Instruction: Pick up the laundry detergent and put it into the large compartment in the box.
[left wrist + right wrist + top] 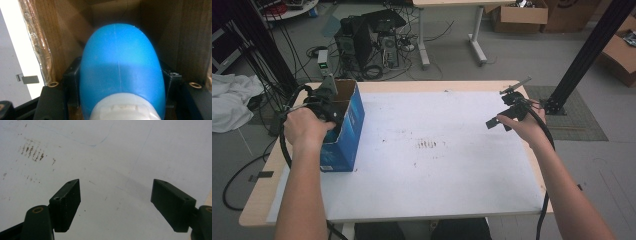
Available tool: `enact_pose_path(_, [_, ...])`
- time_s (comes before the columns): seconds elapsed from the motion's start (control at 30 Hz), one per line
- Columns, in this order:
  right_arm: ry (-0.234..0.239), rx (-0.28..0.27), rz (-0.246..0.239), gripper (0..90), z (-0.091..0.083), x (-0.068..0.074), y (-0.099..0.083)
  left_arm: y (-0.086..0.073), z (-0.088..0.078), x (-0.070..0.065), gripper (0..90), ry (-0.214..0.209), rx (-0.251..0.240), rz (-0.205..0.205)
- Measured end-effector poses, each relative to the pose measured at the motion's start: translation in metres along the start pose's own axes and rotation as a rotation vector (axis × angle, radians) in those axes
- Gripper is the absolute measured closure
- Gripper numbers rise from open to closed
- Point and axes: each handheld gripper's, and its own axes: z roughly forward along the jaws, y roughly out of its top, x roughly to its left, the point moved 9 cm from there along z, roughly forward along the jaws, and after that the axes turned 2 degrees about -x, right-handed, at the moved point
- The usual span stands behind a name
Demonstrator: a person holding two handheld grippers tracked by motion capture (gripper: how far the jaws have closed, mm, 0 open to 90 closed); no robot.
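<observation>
High view: the left gripper [328, 102] is reaching into the open blue cardboard box [346, 131] at the left of the frame; the right gripper [504, 119] is hovering at the right edge of the white table sheet [437, 160].
Left gripper view: jaws are pinching a rounded blue plastic bottle with a white cap [121, 72], sitting inside the box's brown walls.
Right gripper view: the right gripper's [116, 205] jaws are standing spread over bare, speckled sheet.

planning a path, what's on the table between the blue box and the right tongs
Nothing: bare white table with faint brown marks between box and right tongs, seen in the high view.
</observation>
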Motion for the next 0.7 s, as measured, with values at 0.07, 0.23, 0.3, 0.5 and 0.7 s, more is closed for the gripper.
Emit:
enact_pose_path(0.07, [-0.002, 0.002, 0.000, 24.1, -0.0001, -0.0008, -0.0002, 0.0000, -0.0001, 0.0003, 37.2, 0.000, 0.000, -0.002])
enact_pose_path(0.23, [0.000, 0.002, 0.001, 24.1, 0.0005, -0.0004, 0.0003, 0.0001, 0.0000, -0.0004, 37.1, 0.000, -0.001, -0.004])
enact_pose_path(0.3, [-0.001, 0.003, -0.001, 24.1, 0.0007, -0.0002, 0.0005, 0.0002, 0.0001, -0.0005, 37.0, 0.000, 0.000, -0.007])
enact_pose_path(0.5, [-0.002, 0.006, -0.004, 24.1, 0.0015, 0.0000, 0.0005, 0.0018, -0.0006, -0.0014, 36.3, 0.003, -0.004, -0.007])
enact_pose_path(0.7, [-0.001, 0.001, -0.001, 24.2, 0.0007, -0.0010, 0.0008, 0.0021, -0.0006, -0.0021, 35.2, 0.007, 0.000, -0.010])
